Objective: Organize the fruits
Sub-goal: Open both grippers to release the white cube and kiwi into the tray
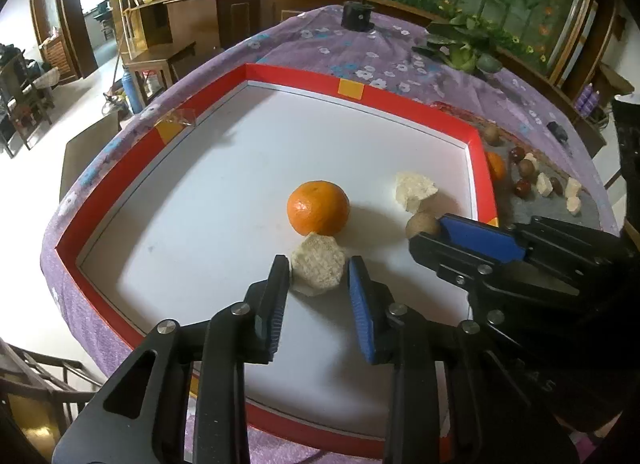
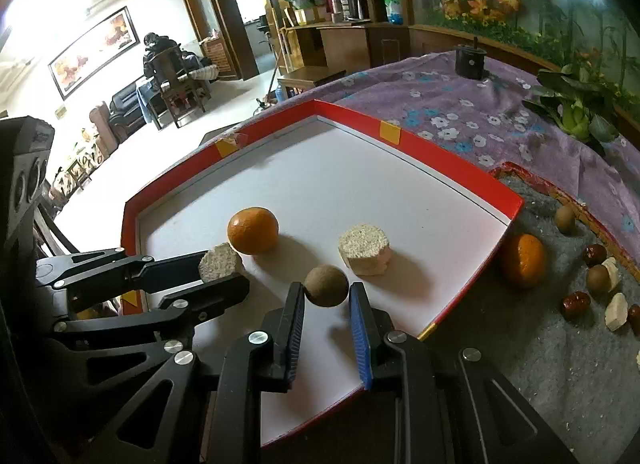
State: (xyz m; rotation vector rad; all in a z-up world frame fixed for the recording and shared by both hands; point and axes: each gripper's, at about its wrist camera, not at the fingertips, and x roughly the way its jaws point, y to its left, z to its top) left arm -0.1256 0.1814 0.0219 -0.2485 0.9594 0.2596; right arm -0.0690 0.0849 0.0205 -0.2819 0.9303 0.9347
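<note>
A red-rimmed white tray [image 1: 360,90] [image 2: 420,148] holds an orange tangerine [image 1: 318,207] [image 2: 253,230], two pale crumbly blocks and a brown round fruit. My left gripper [image 1: 319,270] [image 2: 224,270] closes around one pale block [image 1: 318,270] [image 2: 220,262] resting on the tray beside the tangerine. My right gripper [image 2: 326,290] [image 1: 426,230] closes around the brown round fruit [image 2: 326,285] [image 1: 422,225] on the tray. The other pale block [image 1: 414,190] [image 2: 364,249] lies free behind it.
To the tray's right, a grey mat [image 2: 540,344] carries a second tangerine [image 2: 523,260] [image 1: 496,166], brown fruits, red dates [image 2: 576,304] and pale chunks. A purple floral cloth [image 2: 460,104], a black cup [image 1: 357,15] and greens [image 1: 460,48] lie behind.
</note>
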